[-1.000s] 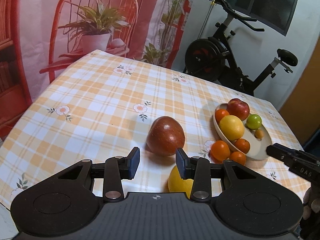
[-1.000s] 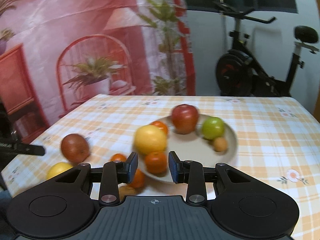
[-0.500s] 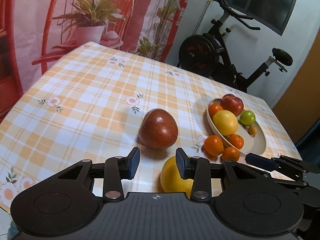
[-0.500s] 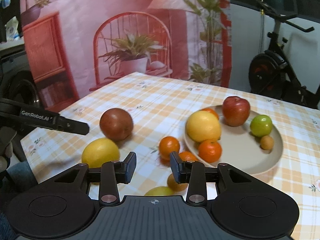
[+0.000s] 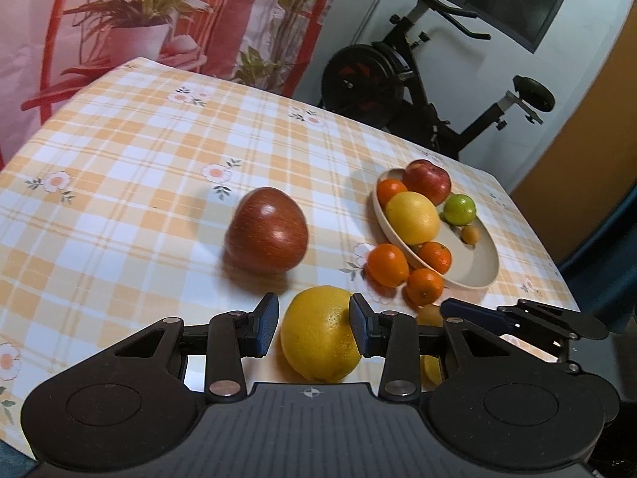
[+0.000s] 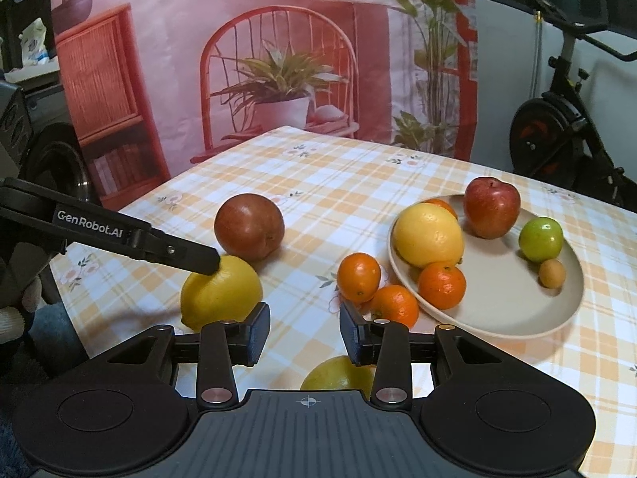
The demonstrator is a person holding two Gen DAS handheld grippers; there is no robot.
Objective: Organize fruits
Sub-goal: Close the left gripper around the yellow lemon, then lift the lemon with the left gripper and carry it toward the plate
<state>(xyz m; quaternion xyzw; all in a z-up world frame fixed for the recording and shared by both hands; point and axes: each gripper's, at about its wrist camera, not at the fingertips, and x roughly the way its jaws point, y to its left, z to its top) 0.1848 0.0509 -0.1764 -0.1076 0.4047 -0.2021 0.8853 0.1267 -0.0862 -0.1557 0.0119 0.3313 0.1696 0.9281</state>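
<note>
My left gripper (image 5: pixel 312 324) is open with a large yellow lemon (image 5: pixel 320 334) between its jaws; the right wrist view shows its finger over that lemon (image 6: pixel 221 292). A dark red apple (image 5: pixel 266 231) lies just beyond on the checked cloth. A beige plate (image 5: pixel 479 267) holds a yellow fruit, a red apple, a green fruit, oranges and a small brown fruit. Two oranges (image 6: pixel 358 277) lie beside the plate. My right gripper (image 6: pixel 304 332) is open and empty above another yellow fruit (image 6: pixel 338 372) at the near table edge.
The table (image 5: pixel 139 139) has an orange-checked cloth and its near edge is close below both grippers. An exercise bike (image 5: pixel 418 79) stands behind the far right corner. A printed pink backdrop (image 6: pixel 278 59) hangs behind the table.
My left gripper has moved forward and right, so the lemon now sits between its jaws. My right gripper has drawn back and turned left, away from the plate.
</note>
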